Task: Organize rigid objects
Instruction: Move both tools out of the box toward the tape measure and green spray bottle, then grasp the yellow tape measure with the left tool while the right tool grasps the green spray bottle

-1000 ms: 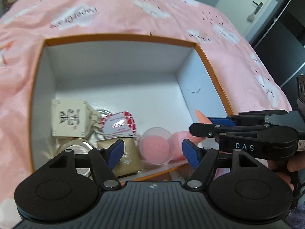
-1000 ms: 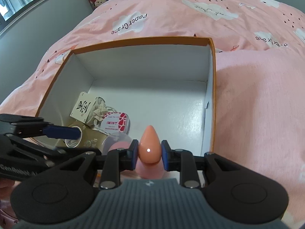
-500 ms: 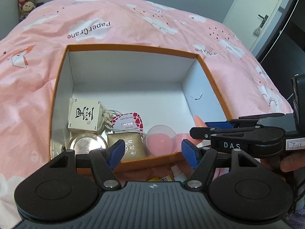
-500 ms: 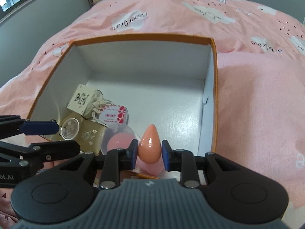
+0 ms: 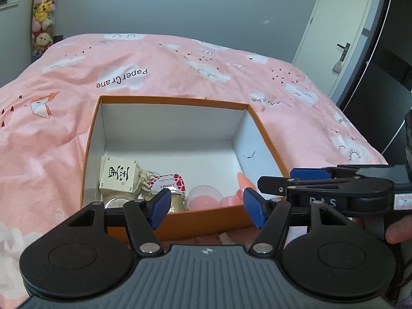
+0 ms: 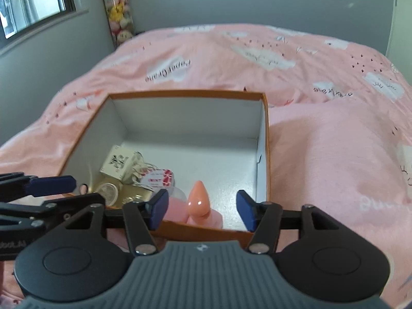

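Note:
An orange box (image 5: pixel 262 128) with a white inside lies on the pink bed; it also shows in the right wrist view (image 6: pixel 267 154). Along its near wall stand a peach teardrop piece (image 6: pixel 197 200) on a pink base, a clear dome with a pink ball (image 5: pixel 204 197), a red-and-white tin (image 5: pixel 170 184), a cream cube with black characters (image 5: pixel 118 176), a round silver tin (image 6: pixel 109 191) and a gold packet. My right gripper (image 6: pixel 202 209) is open, just before the near wall, apart from the teardrop piece. My left gripper (image 5: pixel 207 209) is open and empty, to the left.
The pink duvet (image 5: pixel 180 61) with cloud prints surrounds the box. A column of plush toys (image 5: pixel 41 20) stands at the far left wall. A white door (image 5: pixel 334 33) and a dark wardrobe are on the right. A window (image 6: pixel 33 2) is at the left.
My right gripper has opened and let go of the teardrop piece, which now stands in the box. Both grippers have pulled back and up from the box.

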Tool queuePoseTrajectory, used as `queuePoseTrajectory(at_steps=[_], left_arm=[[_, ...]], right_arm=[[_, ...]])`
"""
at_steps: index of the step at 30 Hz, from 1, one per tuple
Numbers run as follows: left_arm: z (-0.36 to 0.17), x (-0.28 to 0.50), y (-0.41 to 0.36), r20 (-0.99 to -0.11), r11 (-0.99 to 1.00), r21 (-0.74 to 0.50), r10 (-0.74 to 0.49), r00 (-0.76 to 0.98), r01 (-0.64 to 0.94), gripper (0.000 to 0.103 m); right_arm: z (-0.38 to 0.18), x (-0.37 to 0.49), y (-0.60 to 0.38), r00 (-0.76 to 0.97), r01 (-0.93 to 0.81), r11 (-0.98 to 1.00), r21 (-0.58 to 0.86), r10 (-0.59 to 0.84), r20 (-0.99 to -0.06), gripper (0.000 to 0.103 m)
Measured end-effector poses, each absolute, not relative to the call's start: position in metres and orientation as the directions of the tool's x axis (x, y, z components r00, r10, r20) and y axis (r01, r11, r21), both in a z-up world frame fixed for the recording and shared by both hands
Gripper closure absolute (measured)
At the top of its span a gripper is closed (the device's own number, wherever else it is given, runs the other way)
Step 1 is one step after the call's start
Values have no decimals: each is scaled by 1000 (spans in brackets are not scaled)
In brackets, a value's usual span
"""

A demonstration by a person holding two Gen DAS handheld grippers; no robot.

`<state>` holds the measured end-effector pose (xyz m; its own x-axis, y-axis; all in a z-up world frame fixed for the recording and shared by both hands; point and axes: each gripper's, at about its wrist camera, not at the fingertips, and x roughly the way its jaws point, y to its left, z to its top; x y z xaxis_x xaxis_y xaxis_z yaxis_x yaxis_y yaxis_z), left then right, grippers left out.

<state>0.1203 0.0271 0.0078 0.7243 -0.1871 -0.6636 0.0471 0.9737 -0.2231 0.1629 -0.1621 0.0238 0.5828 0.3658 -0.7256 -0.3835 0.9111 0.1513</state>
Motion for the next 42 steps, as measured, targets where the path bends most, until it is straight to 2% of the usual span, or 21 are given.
queuePoseTrajectory(at_steps=[3, 7, 12, 21, 25, 36, 42], left_arm=[[10, 111, 23, -659, 979, -196, -174, 732, 56, 33], [8, 99, 21, -666, 979, -191, -183, 723, 71, 33], [-2, 86, 23, -688, 980, -190, -180, 703, 66, 33], [-49, 73, 44, -784, 939, -342, -265, 561, -35, 33], [-68, 71, 52, -791, 898, -429, -322, 520, -96, 33], [-93, 77, 54, -803, 875, -463, -347, 485, -141, 27], [-108, 89, 52, -818, 868, -470, -360, 448, -161, 27]], right_arm=[[27, 148, -166, 591, -390, 905, 172, 389, -706, 42], [27, 134, -171, 591, -381, 900, 209, 412, -694, 42], [18, 121, -174, 553, -387, 897, 213, 411, -725, 42], [-18, 106, -175, 450, -383, 908, 172, 346, -824, 38], [-34, 112, -179, 398, -345, 909, 234, 368, -840, 38], [-63, 119, -182, 344, -276, 931, 239, 328, -880, 38], [-74, 124, -176, 310, -296, 927, 230, 321, -895, 42]])
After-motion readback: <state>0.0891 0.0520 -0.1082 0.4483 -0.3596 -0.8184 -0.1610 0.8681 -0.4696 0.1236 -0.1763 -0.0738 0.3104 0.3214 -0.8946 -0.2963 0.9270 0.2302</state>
